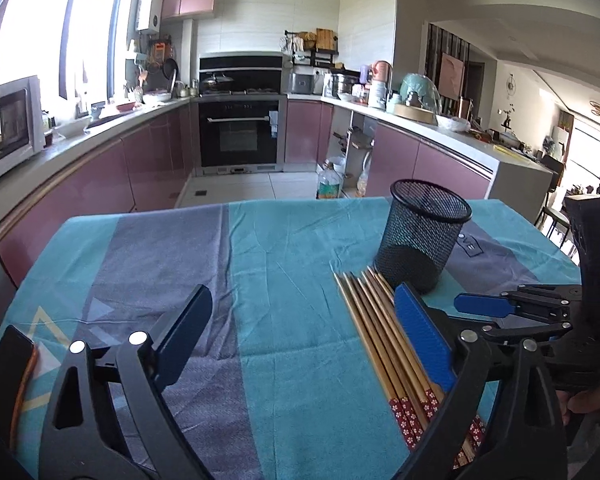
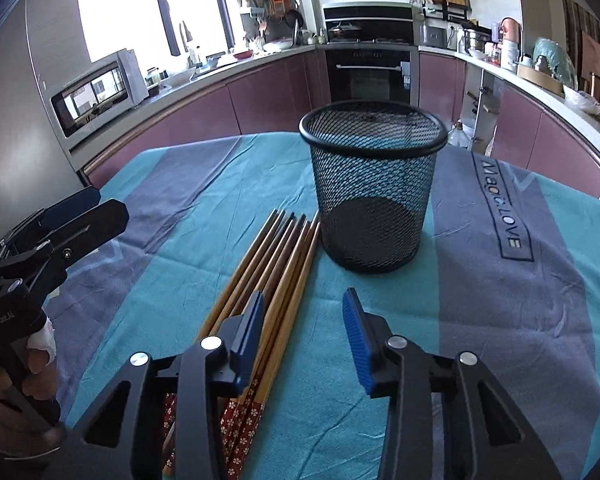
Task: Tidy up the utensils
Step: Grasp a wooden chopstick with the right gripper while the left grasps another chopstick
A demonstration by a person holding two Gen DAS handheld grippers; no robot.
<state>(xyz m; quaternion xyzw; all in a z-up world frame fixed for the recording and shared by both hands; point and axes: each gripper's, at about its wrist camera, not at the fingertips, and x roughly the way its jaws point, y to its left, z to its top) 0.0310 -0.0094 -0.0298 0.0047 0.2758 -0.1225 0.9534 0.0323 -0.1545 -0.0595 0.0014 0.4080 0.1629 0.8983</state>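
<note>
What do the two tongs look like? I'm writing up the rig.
Both the left tongs and right tongs have black plastic arms with silver rivets and ribbed blue pads. Small white lettering marks the left handle.

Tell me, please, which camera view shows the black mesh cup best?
The right wrist view: the mesh cup stands near centre, upright and whole, its rim and empty bottom clear. In the left wrist view the same cup sits smaller, right of centre, its base partly behind a blue gripper pad.
</note>
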